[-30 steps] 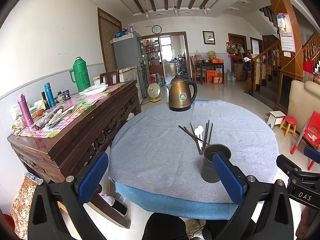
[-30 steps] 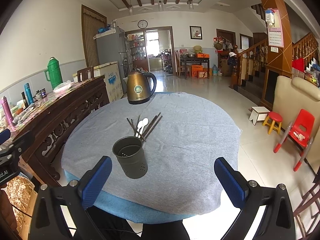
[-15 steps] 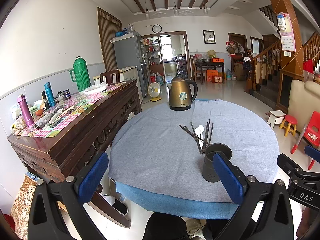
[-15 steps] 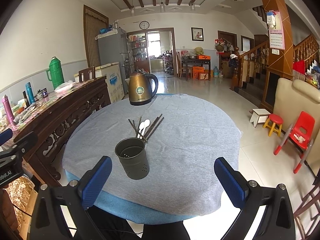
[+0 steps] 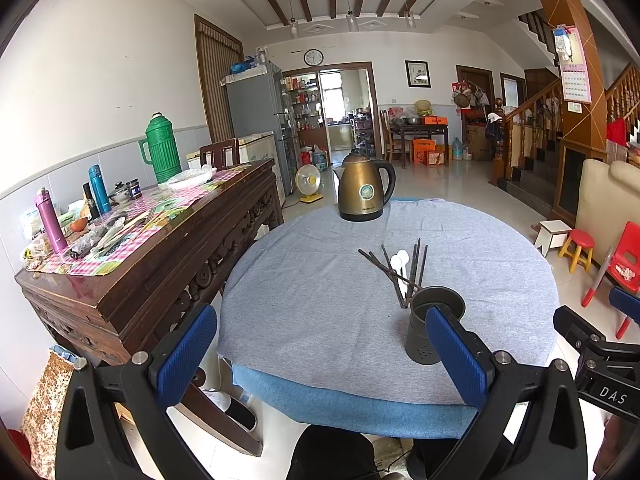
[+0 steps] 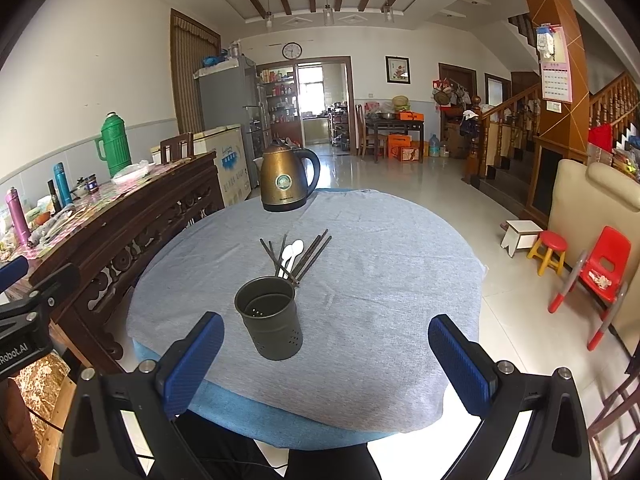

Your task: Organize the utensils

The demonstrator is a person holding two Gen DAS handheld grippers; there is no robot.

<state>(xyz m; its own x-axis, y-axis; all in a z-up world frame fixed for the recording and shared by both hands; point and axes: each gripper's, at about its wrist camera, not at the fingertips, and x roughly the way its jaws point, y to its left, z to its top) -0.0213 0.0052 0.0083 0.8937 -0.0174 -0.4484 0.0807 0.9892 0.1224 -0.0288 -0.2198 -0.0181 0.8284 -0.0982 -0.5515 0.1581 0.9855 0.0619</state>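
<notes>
Utensils [image 6: 295,254] behind holder [image 6: 272,324], bases hidden

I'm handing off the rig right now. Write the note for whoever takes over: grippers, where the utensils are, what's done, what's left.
Left gripper: open, empty, at the table's near edge.
Right gripper: open, empty, same.
Holder: upright on the grey cloth, nothing visible inside.
Chopsticks and two white spoons lie loose in a pile just behind the holder.
Done: nothing yet.
Left: move every utensil into the holder.
</notes>
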